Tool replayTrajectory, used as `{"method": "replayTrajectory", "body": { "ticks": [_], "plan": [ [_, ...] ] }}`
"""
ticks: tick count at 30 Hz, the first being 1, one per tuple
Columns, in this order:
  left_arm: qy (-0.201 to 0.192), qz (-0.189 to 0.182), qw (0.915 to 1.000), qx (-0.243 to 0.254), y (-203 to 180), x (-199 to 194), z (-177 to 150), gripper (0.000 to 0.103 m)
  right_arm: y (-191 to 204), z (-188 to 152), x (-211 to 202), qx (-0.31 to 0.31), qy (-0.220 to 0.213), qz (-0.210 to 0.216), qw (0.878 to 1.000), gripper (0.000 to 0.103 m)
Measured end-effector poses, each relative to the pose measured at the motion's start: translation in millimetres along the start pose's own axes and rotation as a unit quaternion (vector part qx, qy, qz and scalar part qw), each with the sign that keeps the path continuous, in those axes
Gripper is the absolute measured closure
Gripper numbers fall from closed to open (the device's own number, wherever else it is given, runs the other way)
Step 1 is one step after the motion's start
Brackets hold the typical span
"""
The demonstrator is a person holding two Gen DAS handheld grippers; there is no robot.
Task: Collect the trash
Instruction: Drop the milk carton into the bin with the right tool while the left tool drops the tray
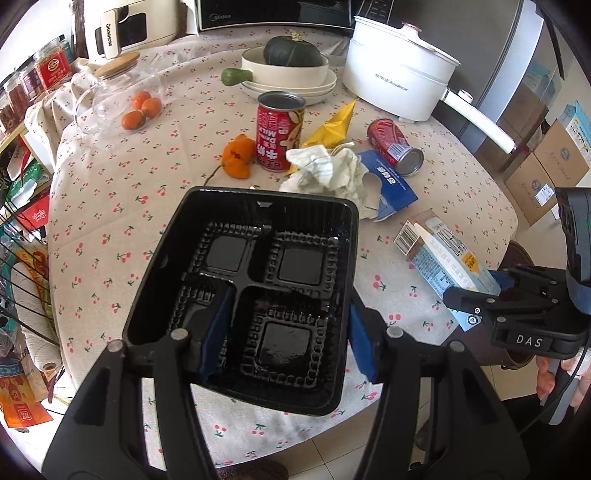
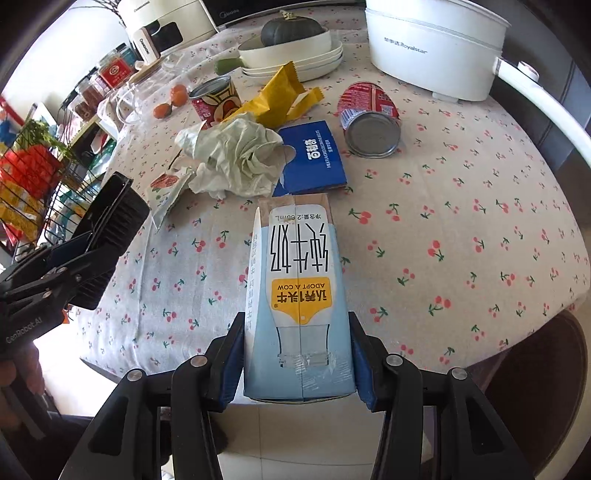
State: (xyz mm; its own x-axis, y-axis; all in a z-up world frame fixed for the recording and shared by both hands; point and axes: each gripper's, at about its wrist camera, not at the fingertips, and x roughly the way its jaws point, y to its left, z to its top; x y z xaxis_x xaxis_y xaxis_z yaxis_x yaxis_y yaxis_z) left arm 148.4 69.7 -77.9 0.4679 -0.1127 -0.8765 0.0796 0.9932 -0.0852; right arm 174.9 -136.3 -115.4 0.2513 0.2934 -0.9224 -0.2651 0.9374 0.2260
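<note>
My left gripper [image 1: 288, 343] is shut on the wall of a black plastic food tray [image 1: 258, 266], one finger inside, one outside, holding it over the table's near edge. My right gripper [image 2: 299, 363] is shut on a pale blue milk carton [image 2: 299, 295] that lies on the cloth; it also shows in the left wrist view [image 1: 443, 258]. Farther on lie crumpled paper [image 2: 236, 155], a blue flattened box [image 2: 314, 158], a yellow wrapper [image 2: 280, 92], a tipped red can [image 2: 369, 118], an upright red milk can [image 1: 279, 133] and a small snack sachet [image 2: 166, 192].
A round table [image 2: 461, 229] with a cherry-print cloth. At the back stand a white electric pot [image 2: 436, 44], stacked bowls with a green squash [image 2: 291, 33], a glass jar [image 1: 118, 92], tangerines [image 1: 142, 109] and orange peel [image 1: 238, 157]. A wire rack [image 2: 40, 184] stands left.
</note>
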Motion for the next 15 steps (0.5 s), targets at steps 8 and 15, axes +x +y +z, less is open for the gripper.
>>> {"method": "replayTrajectory", "body": {
  "ticks": [8, 15],
  "plan": [
    [-0.005, -0.014, 0.9992, 0.037, -46.2, 3.3, 4.8, 0.043, -38.5, -14.6, -29.4, 0.020, -0.027, -0.028, 0.999, 0.052],
    [-0.006, -0.029, 0.9969, 0.073, -92.1, 9.5, 9.9, 0.043, -84.0, -33.8, -54.3, 0.049, -0.043, -0.047, 0.997, 0.052]
  ]
}}
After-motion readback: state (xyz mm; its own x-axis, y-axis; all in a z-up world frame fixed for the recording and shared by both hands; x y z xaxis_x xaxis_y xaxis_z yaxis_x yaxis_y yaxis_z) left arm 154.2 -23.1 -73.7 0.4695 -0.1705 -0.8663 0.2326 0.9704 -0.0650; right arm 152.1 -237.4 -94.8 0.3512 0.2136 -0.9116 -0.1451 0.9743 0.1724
